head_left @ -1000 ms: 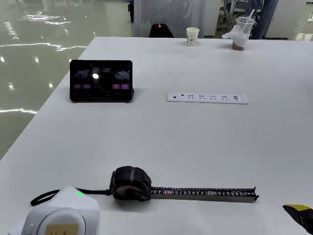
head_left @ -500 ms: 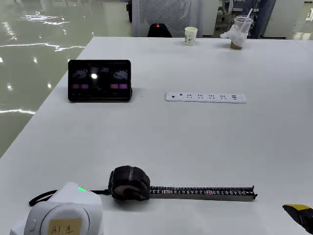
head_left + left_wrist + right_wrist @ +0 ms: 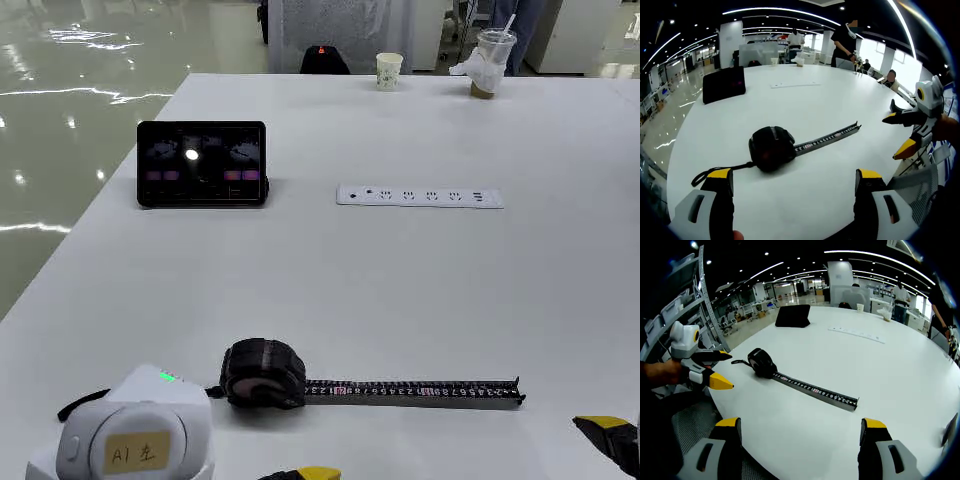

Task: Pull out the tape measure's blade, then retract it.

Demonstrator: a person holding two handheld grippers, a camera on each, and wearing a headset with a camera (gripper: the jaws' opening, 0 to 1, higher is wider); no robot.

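The black tape measure case (image 3: 263, 373) lies on the white table (image 3: 400, 280), its blade (image 3: 415, 390) pulled out flat to the right and a wrist strap trailing left. My left gripper (image 3: 794, 177) is open just short of the case (image 3: 771, 147), touching nothing. Its white body (image 3: 130, 440) is at the bottom left of the head view. My right gripper (image 3: 800, 424) is open too, near the blade's tip (image 3: 855, 402) and apart from it. One of its yellow fingertips (image 3: 605, 425) pokes in at the bottom right of the head view.
A dark tablet (image 3: 202, 163) stands at the back left, with a white power strip (image 3: 419, 196) to its right. A paper cup (image 3: 388, 70) and a plastic cup (image 3: 487, 62) stand at the far edge. The table's left edge drops to a glossy floor.
My left gripper has crept forward toward the case, and a yellow fingertip now shows at the bottom of the head view. The tape measure and right gripper have not moved.
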